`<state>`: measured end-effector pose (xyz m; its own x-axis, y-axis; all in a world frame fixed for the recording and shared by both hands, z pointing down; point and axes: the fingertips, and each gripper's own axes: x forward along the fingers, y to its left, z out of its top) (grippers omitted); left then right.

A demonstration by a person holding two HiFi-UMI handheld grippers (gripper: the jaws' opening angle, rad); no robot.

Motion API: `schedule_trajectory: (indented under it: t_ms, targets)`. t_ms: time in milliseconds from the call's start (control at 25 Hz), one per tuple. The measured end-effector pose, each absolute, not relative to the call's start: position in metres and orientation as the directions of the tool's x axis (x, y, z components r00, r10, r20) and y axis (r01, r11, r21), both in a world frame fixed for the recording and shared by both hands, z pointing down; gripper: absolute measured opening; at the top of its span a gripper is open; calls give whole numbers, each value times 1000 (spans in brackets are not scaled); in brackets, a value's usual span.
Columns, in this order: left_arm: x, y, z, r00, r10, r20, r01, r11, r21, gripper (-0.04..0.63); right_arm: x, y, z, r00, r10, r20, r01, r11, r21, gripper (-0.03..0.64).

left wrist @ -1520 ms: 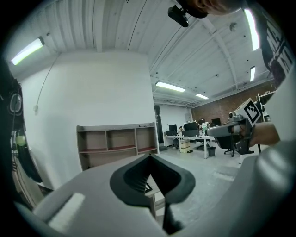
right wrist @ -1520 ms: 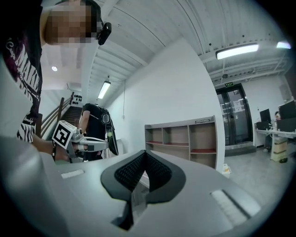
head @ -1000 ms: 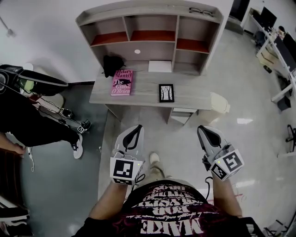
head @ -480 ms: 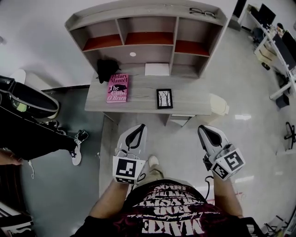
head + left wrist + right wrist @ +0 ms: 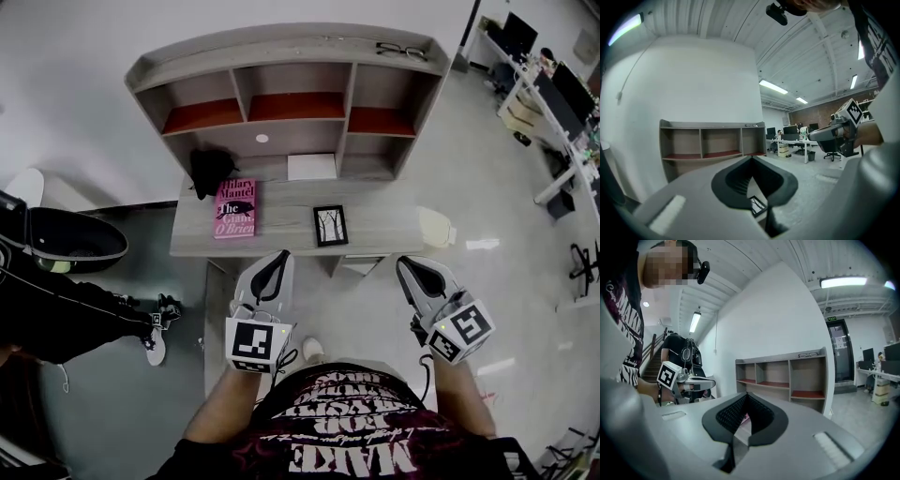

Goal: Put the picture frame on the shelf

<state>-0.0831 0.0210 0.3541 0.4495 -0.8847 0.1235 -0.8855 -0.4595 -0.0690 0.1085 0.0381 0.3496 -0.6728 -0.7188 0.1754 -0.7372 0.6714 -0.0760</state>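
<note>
Overhead, a small black rectangular picture frame (image 5: 330,226) lies flat on the front part of a grey wooden desk (image 5: 386,216), near the right side of a pink paperback book (image 5: 234,207); at the back of the desk rises a grey open-fronted shelf unit with red-brown boards (image 5: 291,105), well apart from the frame; the left gripper (image 5: 275,262) and right gripper (image 5: 411,269) hang before the desk's front edge, touching nothing; both pairs of jaws are closed together, with nothing held between them.
</note>
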Motion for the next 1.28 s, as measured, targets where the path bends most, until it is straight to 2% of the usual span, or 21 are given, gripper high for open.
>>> schedule_trajectory:
  t_ms: [440, 1000, 1280]
  targets:
    - [-97, 14, 368, 473, -870, 136, -875, -482, -40, 0, 115, 37, 346, -615, -767, 180, -787, 612, -81, 26]
    - [-109, 19, 367, 449, -882, 143, -890, -456, -20, 0, 105, 27, 343, -642, -744, 182, -764, 640, -78, 26]
    - [-121, 16, 381, 418, -889, 186, -903, -430, -24, 0, 88, 8, 353, -677, -712, 186, -733, 673, -96, 26]
